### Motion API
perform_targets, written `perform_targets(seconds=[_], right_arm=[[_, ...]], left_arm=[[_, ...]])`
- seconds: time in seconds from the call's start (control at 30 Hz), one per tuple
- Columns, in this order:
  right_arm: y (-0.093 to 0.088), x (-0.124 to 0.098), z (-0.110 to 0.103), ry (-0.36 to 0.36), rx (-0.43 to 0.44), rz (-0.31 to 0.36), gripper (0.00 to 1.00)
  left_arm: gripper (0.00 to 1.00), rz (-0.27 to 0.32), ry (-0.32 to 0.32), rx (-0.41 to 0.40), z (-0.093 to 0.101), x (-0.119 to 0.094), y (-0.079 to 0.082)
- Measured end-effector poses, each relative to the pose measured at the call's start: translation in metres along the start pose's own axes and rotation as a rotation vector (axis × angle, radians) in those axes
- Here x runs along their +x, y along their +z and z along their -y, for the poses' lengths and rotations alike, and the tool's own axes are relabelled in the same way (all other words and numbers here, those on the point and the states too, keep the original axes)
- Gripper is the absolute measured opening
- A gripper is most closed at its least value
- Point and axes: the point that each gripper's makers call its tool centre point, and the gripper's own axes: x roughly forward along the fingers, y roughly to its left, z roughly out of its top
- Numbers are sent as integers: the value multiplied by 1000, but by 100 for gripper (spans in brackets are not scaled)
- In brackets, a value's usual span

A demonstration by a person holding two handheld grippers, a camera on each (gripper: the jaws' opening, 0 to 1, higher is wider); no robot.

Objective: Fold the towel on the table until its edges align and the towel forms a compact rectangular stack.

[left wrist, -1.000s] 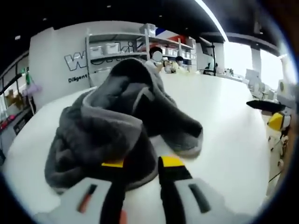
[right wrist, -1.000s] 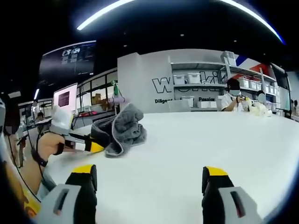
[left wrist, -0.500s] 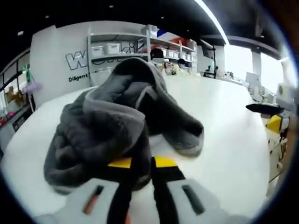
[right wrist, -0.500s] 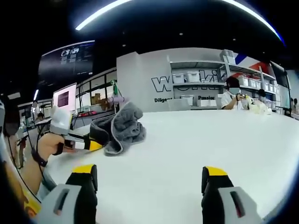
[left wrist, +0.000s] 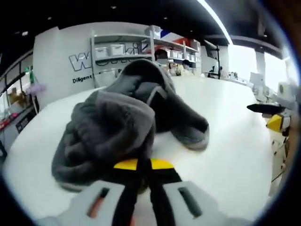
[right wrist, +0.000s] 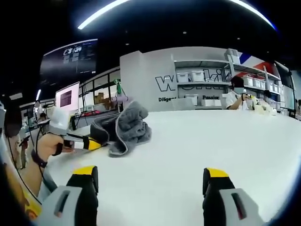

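Note:
A dark grey towel (left wrist: pixel 122 117) lies bunched in a heap on the white table (left wrist: pixel 230 141). In the left gripper view my left gripper (left wrist: pixel 144 164) is shut on the towel's near edge, yellow tips pressed together. The right gripper view shows the same towel (right wrist: pixel 123 126) far off at the left, with the left gripper (right wrist: pixel 93 143) pinching its edge and a hand behind it. My right gripper (right wrist: pixel 149 181) stands open above bare table, well to the right of the towel, with nothing between its fingers.
Shelves with white bins (right wrist: pixel 197 77) and a wall with lettering stand behind the table. People sit at the far right (right wrist: pixel 235 96). A monitor (right wrist: pixel 67 98) stands at the left. The other gripper's yellow tip (left wrist: pixel 275 122) shows at the right in the left gripper view.
My left gripper's jaws have closed onto the towel's near edge; they were apart a second ago. The towel heap has shifted slightly. The right gripper has stayed open and still.

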Motion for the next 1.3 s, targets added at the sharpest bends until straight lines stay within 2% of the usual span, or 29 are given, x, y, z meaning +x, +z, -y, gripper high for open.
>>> perform_targets(seconds=[0.47, 0.57, 0.7, 1.1, 1.3], right_arm=[[3, 18, -29, 63, -17, -10, 94], [4, 25, -42, 99, -15, -13, 87], [5, 35, -60, 146, -17, -19, 84], [8, 72, -124, 297, -89, -62, 66], [6, 92, -134, 293, -109, -91, 59]], left_arm=[[8, 23, 56, -52, -31, -27, -14], [8, 27, 81, -63, -41, -34, -18], [8, 37, 100, -90, -54, -42, -23], [8, 47, 144, -118, -82, -62, -35], [8, 48, 178, -135, -100, -76, -43]])
